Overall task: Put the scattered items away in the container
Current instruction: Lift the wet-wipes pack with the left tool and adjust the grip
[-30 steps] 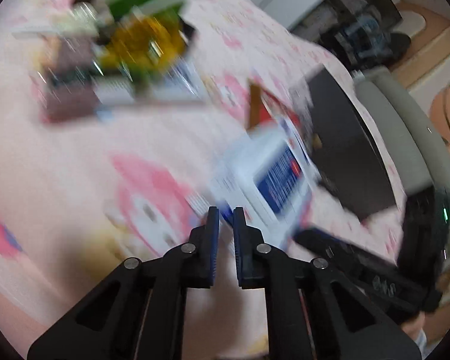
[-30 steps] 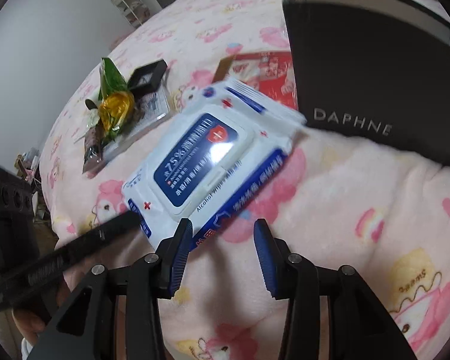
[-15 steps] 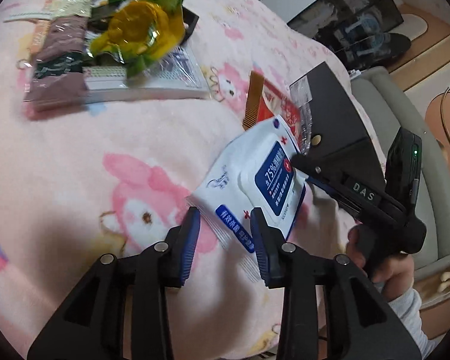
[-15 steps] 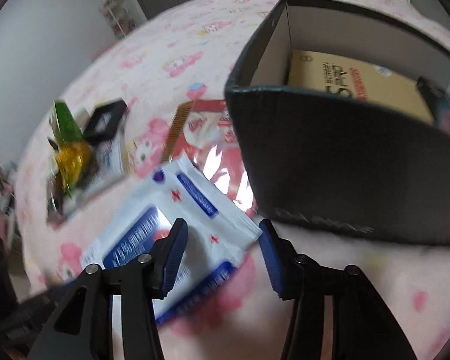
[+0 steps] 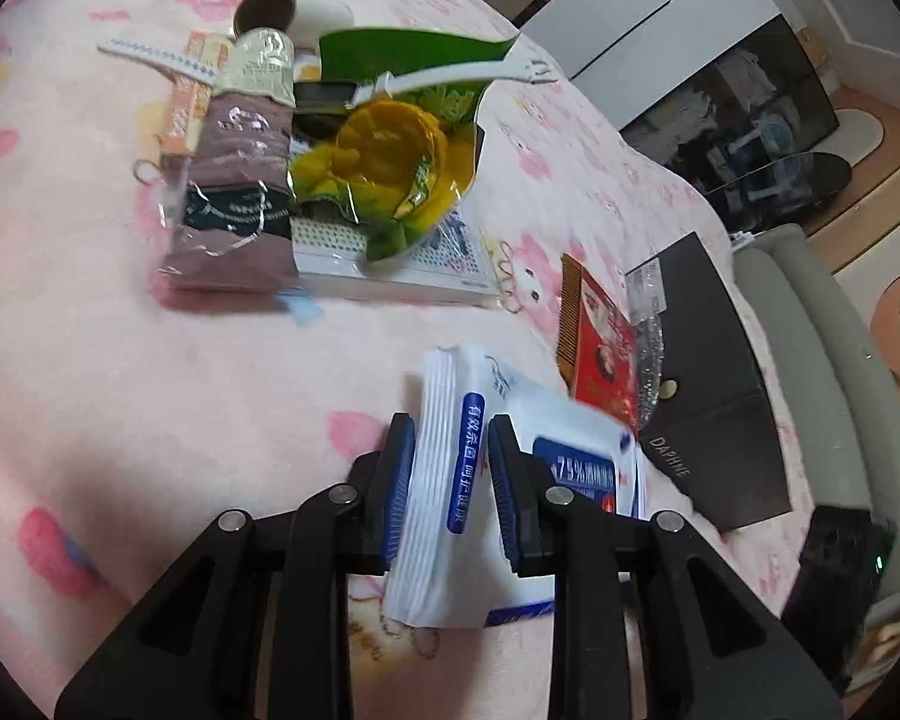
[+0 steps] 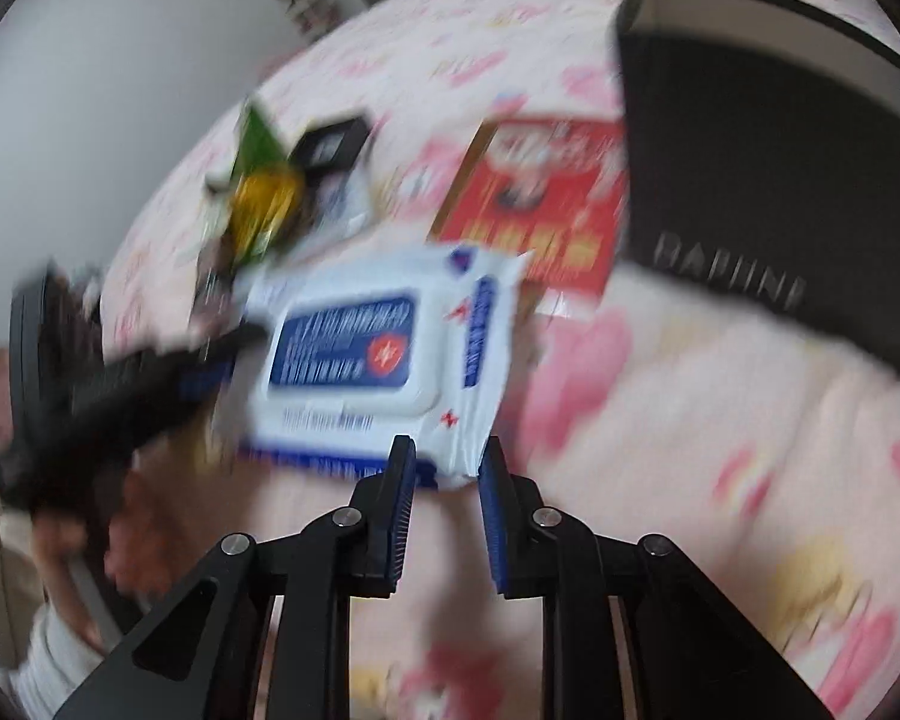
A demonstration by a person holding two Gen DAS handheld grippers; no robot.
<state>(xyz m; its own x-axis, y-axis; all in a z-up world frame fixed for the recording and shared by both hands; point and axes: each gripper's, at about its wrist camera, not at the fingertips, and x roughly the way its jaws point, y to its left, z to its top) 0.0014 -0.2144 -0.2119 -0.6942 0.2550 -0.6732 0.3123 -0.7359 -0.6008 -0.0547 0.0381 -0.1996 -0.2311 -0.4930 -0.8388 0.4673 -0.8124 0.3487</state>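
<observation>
A white and blue wipes pack point(image 5: 456, 414) lies on the pink blanket, its near end pulled up between the pads of my left gripper point(image 5: 450, 444), whose jaws are closing and press on it. The right wrist view is blurred. There the pack point(image 6: 354, 354) sits slightly raised, with my left gripper point(image 6: 240, 348) on its left end. A corner of the pack sits between the closing jaws of my right gripper point(image 6: 447, 459), and both pads touch it. The black box point(image 6: 750, 180) stands open just right of the pack, also seen in the left wrist view point(image 5: 708, 360).
A red packet point(image 5: 603, 354) and a wooden comb point(image 5: 570, 312) lie against the box. Farther back is a pile holding a yellow-green snack bag point(image 5: 390, 162), a brown packet point(image 5: 234, 198) and a flat white box point(image 5: 402, 264). A person's hand point(image 6: 78, 540) holds the left gripper.
My left gripper went from shut to open, then closed on the pack's end and raised it. My right gripper swung from the box back to the pack and narrowed onto its corner.
</observation>
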